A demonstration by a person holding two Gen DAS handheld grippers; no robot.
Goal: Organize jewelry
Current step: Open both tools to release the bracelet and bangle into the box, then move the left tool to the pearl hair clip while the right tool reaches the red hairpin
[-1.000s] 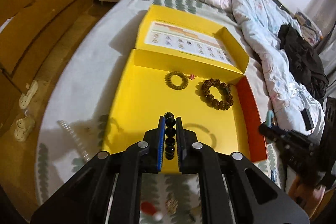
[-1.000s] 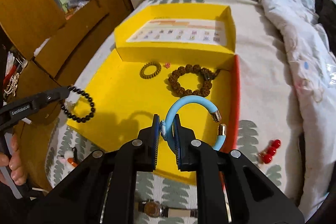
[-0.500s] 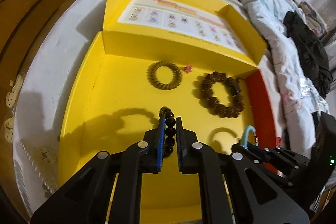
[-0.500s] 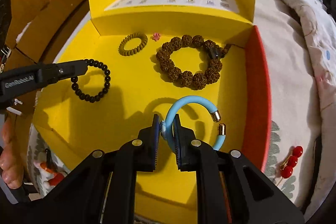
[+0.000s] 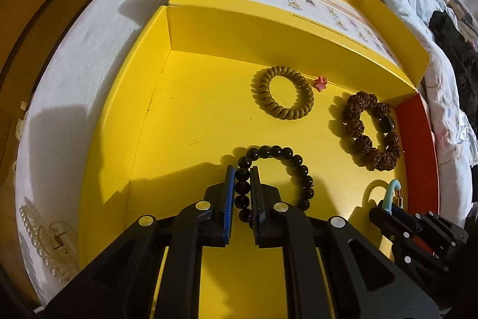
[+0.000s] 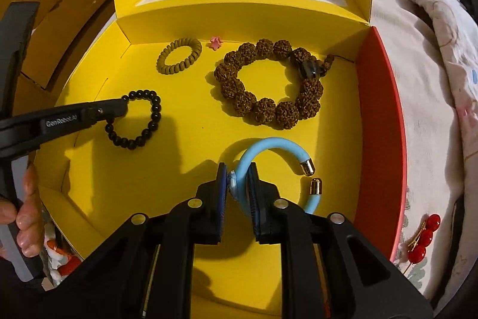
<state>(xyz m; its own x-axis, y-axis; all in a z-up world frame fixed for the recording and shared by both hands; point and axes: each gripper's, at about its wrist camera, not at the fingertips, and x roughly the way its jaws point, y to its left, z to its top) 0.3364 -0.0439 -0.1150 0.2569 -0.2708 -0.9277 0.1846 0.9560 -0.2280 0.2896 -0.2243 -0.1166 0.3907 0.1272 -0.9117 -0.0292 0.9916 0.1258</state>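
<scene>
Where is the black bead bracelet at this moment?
The left gripper holds the black bead bracelet over the yellow box floor, left side, in front of the olive coil hair tie.

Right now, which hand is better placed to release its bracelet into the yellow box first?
Left, probably. The left gripper holds the black bead bracelet, which seems to lie on the yellow box floor. The right gripper holds the blue bracelet upright.

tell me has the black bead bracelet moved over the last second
Yes. In the right wrist view the black bead bracelet went from outside the yellow box's left edge to over its floor, toward the coil hair tie.
</scene>
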